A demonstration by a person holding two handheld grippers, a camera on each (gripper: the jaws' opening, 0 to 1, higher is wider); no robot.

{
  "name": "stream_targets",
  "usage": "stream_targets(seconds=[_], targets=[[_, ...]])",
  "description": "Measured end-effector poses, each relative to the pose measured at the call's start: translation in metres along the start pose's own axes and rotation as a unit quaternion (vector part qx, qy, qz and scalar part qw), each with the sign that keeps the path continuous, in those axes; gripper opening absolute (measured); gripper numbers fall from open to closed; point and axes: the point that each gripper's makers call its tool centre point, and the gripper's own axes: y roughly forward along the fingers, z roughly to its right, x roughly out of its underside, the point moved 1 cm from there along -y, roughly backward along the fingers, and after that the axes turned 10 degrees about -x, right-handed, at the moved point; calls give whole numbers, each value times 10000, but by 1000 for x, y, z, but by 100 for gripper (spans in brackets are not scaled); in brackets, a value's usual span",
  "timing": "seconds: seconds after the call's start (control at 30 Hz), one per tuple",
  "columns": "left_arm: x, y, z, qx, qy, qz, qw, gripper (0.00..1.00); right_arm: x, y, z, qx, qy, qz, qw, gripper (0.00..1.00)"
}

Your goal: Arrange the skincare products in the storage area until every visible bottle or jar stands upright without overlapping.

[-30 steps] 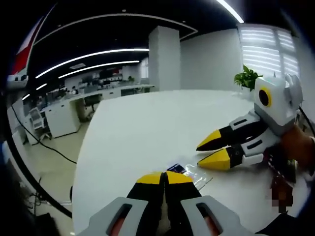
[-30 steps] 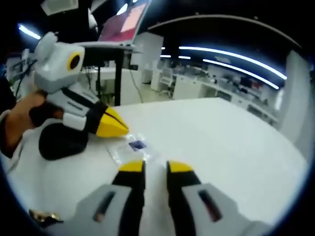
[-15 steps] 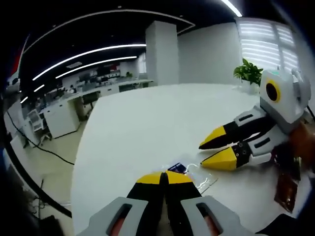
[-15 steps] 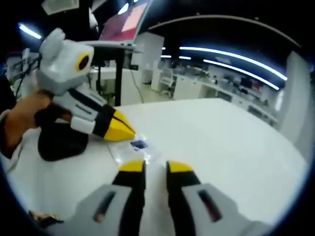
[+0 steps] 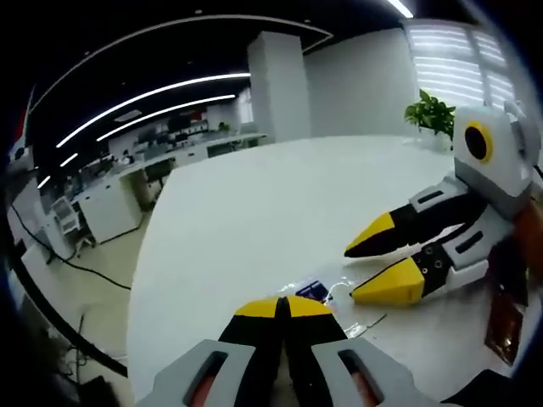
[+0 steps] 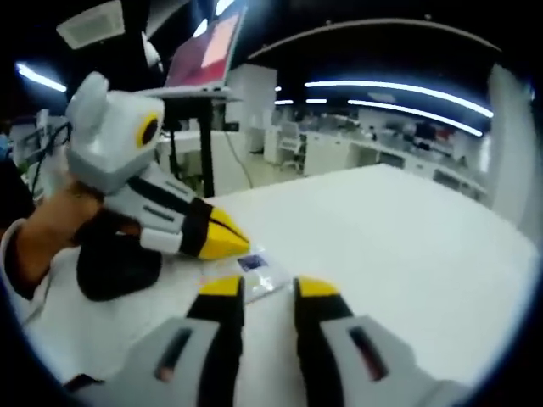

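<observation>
As far as both views show, no bottle or jar stands anywhere near the tongs, so the arranging looks not yet begun. A clear flat sachet [image 5: 327, 295] with a dark blue label lies on the white worktop [image 5: 246, 212], just ahead of the left tongs [image 5: 283, 307], whose tips are clenched together on nothing. Right tongs [image 6: 260, 287] are released, tips apart, with the sachet [image 6: 261, 271] between and just beyond them. Remaining, by my judgement: locate the products, stand each upright, apart.
</observation>
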Motion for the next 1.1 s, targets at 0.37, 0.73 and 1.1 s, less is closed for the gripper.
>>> stream_targets(seconds=[0.37, 0.73, 1.1], targets=[[-4, 8, -2, 143, -230, 20, 9996, 0, 2, 16, -2, -126, 294, -183, 9993, 40], [-7, 13, -1, 145, -146, 15, 9998, 0, -1, 17, -10, -223, -273, -349, 9988, 40], [-8, 13, 0, 234, -294, -45, 9993, 0, 0, 19, -7, -306, -218, -421, 9984, 44]])
